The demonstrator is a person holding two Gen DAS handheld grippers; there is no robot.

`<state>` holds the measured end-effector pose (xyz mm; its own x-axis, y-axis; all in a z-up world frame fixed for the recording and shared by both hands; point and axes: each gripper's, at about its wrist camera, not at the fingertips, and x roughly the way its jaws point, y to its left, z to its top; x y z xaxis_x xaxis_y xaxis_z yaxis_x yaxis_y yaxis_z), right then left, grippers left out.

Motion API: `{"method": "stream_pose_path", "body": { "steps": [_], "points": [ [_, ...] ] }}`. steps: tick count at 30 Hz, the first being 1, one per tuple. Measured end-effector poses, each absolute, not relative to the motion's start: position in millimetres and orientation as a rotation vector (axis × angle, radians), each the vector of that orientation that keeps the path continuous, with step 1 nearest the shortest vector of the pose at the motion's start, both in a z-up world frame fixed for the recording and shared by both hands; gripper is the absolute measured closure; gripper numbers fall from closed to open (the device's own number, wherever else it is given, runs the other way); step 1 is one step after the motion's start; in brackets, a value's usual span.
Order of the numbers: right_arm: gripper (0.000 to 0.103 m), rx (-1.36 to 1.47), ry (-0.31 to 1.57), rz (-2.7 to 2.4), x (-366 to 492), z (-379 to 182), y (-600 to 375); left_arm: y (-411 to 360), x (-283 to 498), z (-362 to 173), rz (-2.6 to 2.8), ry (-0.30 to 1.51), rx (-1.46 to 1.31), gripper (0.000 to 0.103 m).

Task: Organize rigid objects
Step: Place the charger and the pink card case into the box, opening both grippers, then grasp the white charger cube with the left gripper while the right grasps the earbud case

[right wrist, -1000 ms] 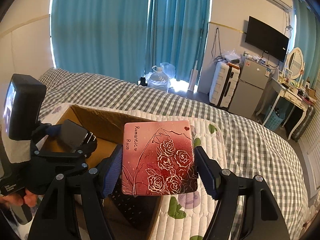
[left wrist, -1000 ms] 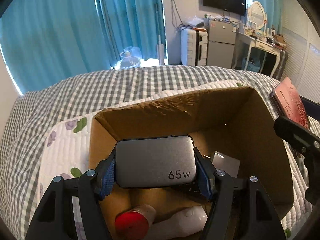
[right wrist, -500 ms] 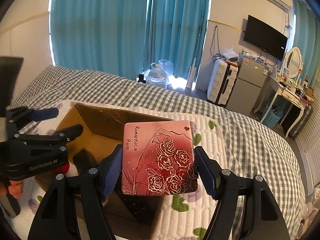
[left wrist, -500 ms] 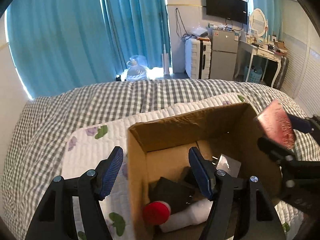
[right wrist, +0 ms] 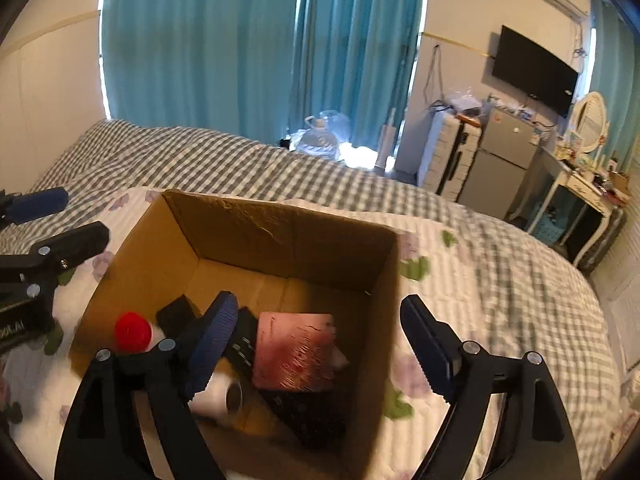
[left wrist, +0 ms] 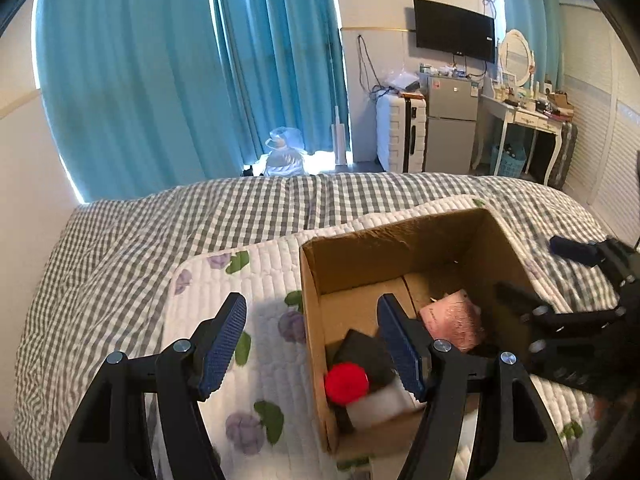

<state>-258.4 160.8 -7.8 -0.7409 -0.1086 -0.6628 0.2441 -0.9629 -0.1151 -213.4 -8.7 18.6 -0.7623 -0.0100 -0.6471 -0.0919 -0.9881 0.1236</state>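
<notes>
An open cardboard box (right wrist: 280,220) stands on the bed; it also shows in the left wrist view (left wrist: 400,240). Inside it lie a pink rose-printed square box (right wrist: 296,350), a white bottle with a red cap (right wrist: 133,330), a dark charger (right wrist: 176,312) and other dark items. The pink box (left wrist: 454,322) and red cap (left wrist: 346,382) show in the left wrist view too. My right gripper (right wrist: 320,346) is open and empty above the box. My left gripper (left wrist: 314,346) is open and empty over the box's left wall.
The box sits on a white floral quilted mat (left wrist: 240,300) over a grey checked bedspread (left wrist: 160,220). Teal curtains (left wrist: 180,60), a water jug, a white suitcase, a small fridge (left wrist: 450,120) and a dressing table stand beyond the bed.
My right gripper opened and let go of the pink rose box, which now lies inside the cardboard box. My left gripper, empty since releasing the charger, drew back to the left.
</notes>
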Motion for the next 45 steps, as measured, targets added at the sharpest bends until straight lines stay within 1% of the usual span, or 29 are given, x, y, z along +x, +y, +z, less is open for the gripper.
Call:
{"method": "stream_pose_path", "body": {
  "steps": [3,5,7,9,10,11,13,14,15,18,21,28,33,37,39,41,42,43,45],
  "points": [
    [0.019,1.023,0.327,-2.787,-226,15,173,-3,-189,27,2.894,0.249,-1.055,0.032],
    [0.016,1.029,0.343,-2.81,-205,27,181,-1,-173,30,2.895,0.252,-1.056,0.028],
    [0.015,1.034,0.339,-2.82,-185,36,188,1,-154,31,2.889,0.24,-1.049,0.02],
    [0.014,1.033,0.329,-2.826,-167,42,193,1,-139,29,2.879,0.228,-1.05,0.017],
    [0.011,1.026,0.325,-2.831,-156,43,194,2,-133,28,2.872,0.225,-1.051,0.012],
    [0.007,1.019,0.322,-2.84,-148,43,197,3,-125,25,2.864,0.232,-1.049,0.01],
    [0.003,0.997,0.318,-2.859,-132,37,198,5,-112,19,2.873,0.255,-1.041,0.004],
    [0.0,0.991,0.318,-2.856,-128,33,197,5,-107,14,2.876,0.269,-1.045,0.003],
    [0.0,0.988,0.317,-2.849,-123,28,197,6,-103,9,2.875,0.273,-1.055,0.002],
    [0.0,1.013,0.292,-2.823,-118,7,196,10,-95,-9,2.87,0.287,-1.095,0.002],
    [0.0,1.062,0.234,-2.791,-123,-18,197,9,-96,-31,2.889,0.219,-1.13,0.002],
    [0.0,1.087,0.241,-2.762,-147,-67,200,23,-116,-90,2.925,0.211,-1.24,0.002],
    [0.0,1.142,0.326,-2.696,-155,-102,197,33,-128,-127,2.847,0.144,-1.351,0.002],
    [0.0,1.16,0.344,-2.673,-156,-106,195,45,-127,-141,2.821,0.221,-1.352,0.002],
    [0.0,1.171,0.341,-2.677,-156,-108,195,48,-125,-144,2.812,0.24,-1.345,0.004],
    [0.0,1.189,0.331,-2.679,-157,-111,196,48,-125,-149,2.795,0.239,-1.358,0.015],
    [0.0,1.193,0.323,-2.683,-157,-111,197,49,-125,-151,2.786,0.241,-1.367,0.027],
    [0.0,1.201,0.314,-2.686,-157,-113,198,48,-124,-154,2.773,0.242,-1.38,0.037],
    [0.0,1.209,0.304,-2.692,-157,-114,199,46,-123,-156,2.751,0.222,-1.387,0.051]
  ]
}}
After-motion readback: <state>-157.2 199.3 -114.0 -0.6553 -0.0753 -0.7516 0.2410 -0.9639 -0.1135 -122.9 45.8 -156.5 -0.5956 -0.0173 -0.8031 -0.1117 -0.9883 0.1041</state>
